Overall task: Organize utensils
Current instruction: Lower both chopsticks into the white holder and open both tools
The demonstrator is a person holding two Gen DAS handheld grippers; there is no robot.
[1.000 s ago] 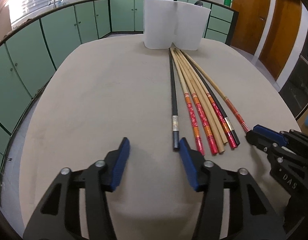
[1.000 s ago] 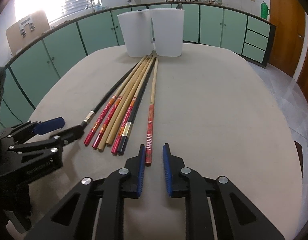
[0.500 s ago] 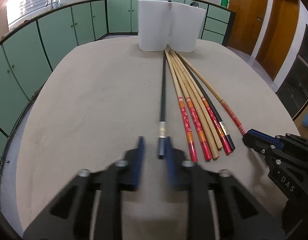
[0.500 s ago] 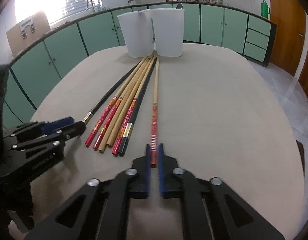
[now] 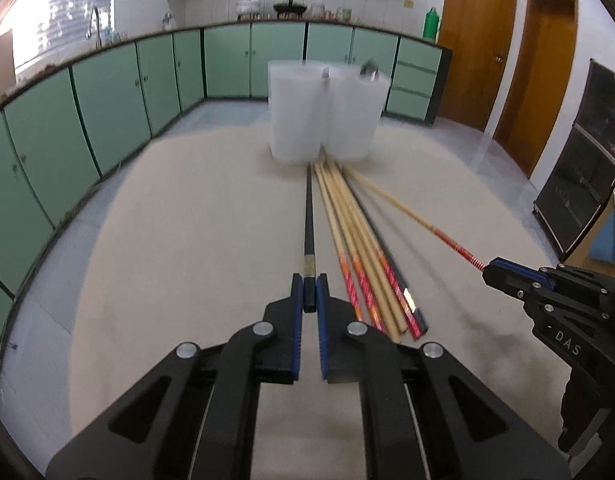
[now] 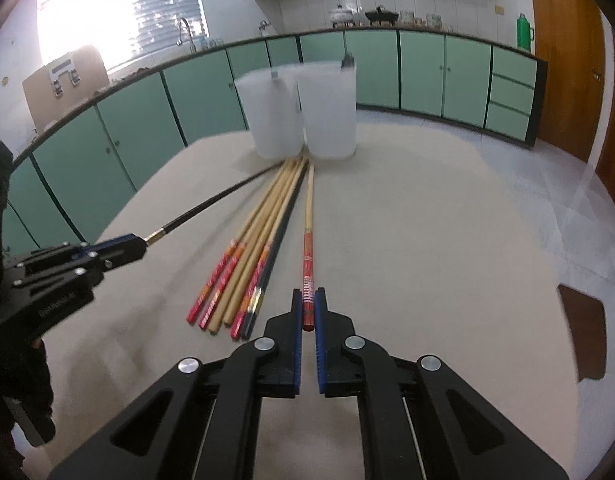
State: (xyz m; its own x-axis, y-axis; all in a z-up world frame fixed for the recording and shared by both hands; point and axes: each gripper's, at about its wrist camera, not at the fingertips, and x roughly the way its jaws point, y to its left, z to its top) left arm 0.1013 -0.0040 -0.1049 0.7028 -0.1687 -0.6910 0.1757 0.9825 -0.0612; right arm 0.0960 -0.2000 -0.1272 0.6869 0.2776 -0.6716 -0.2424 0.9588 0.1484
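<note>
Side by side, two claws each pinch one chopstick by its near end. Left claw (image 5: 309, 294) is pressed tight on a black chopstick (image 5: 308, 216), which runs straight ahead of it to two white tubs (image 5: 321, 114) at the far end of the beige counter (image 5: 167, 248). Right claw (image 6: 308, 308) is clamped on a red-handled chopstick (image 6: 308, 248) that points ahead toward the same tubs. Between the two claws, the remaining chopsticks (image 6: 247, 272) lie bunched on the counter, tips toward the tubs. Green cabinets (image 6: 423, 76) line the wall beyond.
</note>
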